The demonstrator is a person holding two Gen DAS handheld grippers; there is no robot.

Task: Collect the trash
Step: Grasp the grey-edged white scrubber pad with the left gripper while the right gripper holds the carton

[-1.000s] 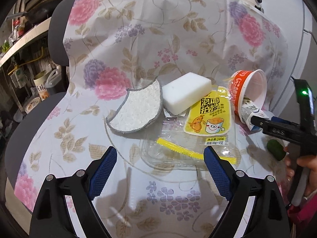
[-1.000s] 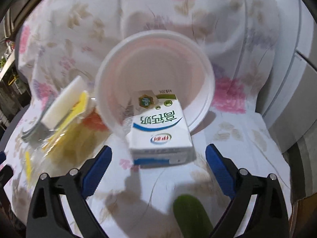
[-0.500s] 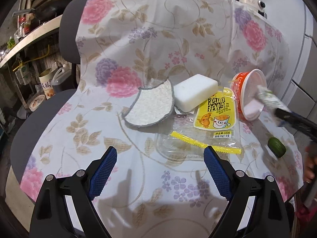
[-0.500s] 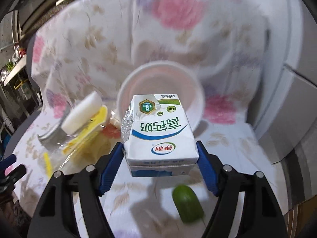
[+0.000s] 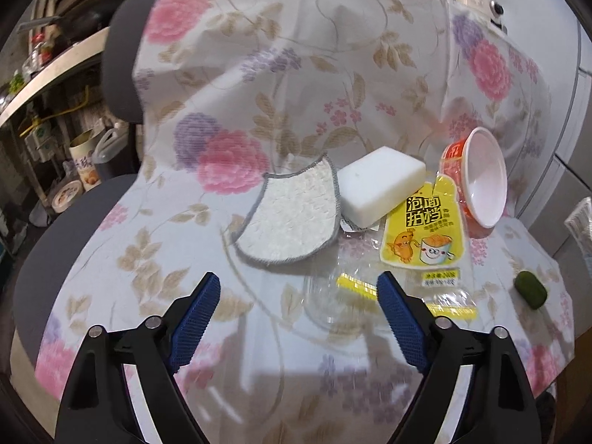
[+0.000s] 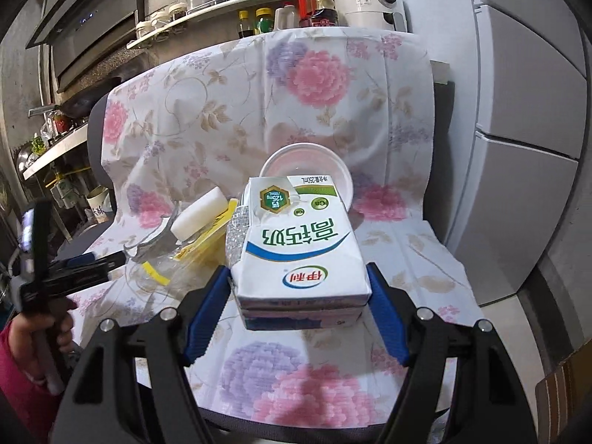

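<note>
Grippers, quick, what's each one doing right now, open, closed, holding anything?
Left gripper: open, holding nothing, above the floral cloth.
Right gripper: closed on the milk carton.

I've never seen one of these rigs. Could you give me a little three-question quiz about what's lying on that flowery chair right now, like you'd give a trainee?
1. True or false: the right tool is clamped on the milk carton.
2. Multiple choice: what does the white sponge partly rest on? A) the grey-edged cloth B) the clear plastic tray C) the green item
3. Fill in: the red cup lies on its ____.

Key: 1. True; both blue pads press its sides. 2. A; the sponge's near edge overlaps the cloth. 3. Side; its white inside faces the left tool, which is open and empty.
</note>
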